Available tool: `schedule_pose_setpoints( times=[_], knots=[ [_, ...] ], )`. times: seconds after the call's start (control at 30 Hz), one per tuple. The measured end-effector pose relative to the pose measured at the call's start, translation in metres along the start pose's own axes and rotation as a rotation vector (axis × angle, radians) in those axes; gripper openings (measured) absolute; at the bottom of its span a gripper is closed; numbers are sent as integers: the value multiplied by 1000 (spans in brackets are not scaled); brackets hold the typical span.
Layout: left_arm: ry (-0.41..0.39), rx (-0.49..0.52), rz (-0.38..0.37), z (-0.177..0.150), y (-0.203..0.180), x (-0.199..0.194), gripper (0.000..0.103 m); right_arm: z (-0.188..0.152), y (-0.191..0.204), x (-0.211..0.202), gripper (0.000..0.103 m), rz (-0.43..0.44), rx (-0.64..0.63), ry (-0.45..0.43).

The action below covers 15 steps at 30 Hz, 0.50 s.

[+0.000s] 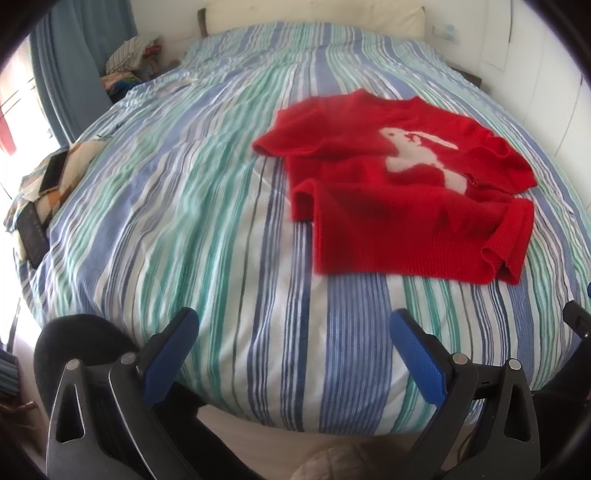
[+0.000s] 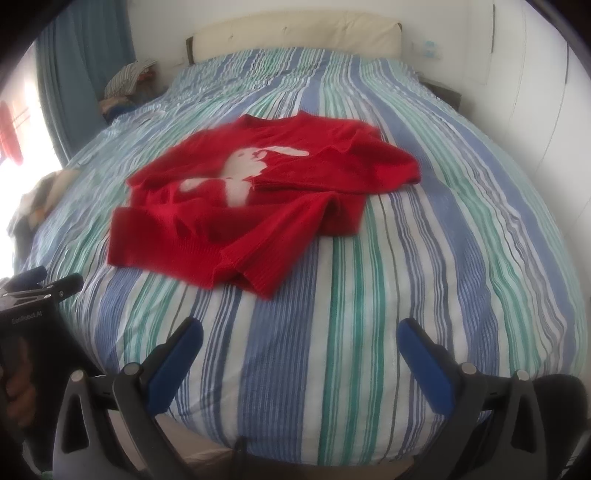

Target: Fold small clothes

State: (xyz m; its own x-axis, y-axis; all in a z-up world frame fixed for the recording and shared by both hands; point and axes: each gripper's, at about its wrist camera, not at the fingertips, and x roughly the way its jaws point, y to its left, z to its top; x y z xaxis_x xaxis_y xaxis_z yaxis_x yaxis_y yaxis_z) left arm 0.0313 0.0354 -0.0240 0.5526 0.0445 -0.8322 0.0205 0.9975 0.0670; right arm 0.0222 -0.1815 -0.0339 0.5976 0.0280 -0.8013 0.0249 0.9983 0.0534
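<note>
A small red knitted sweater (image 1: 399, 192) with a white rabbit figure lies on the striped bed cover, partly folded, one sleeve laid across its lower part. In the right wrist view the same sweater (image 2: 258, 206) lies ahead and to the left. My left gripper (image 1: 293, 325) hangs open over the bed's near edge, well short of the sweater, nothing between its blue pads. My right gripper (image 2: 299, 334) is open too, above the near edge, apart from the sweater. The left gripper's body (image 2: 33, 317) shows at the left edge of the right wrist view, held by a hand.
The bed cover (image 1: 184, 221) has blue, green and white stripes and fills most of both views. A phone and dark items (image 1: 51, 173) lie at the bed's left edge. A pile of clothes (image 1: 129, 55) sits by the blue curtain. A cream headboard (image 2: 295, 33) stands at the back.
</note>
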Motion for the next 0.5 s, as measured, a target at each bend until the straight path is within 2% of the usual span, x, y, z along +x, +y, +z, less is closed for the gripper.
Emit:
schedule_pose_setpoints(
  times=[0.5],
  knots=[
    [-3, 20, 2, 3, -4, -1, 103, 1, -6, -6, 103, -18, 4, -16]
  ],
)
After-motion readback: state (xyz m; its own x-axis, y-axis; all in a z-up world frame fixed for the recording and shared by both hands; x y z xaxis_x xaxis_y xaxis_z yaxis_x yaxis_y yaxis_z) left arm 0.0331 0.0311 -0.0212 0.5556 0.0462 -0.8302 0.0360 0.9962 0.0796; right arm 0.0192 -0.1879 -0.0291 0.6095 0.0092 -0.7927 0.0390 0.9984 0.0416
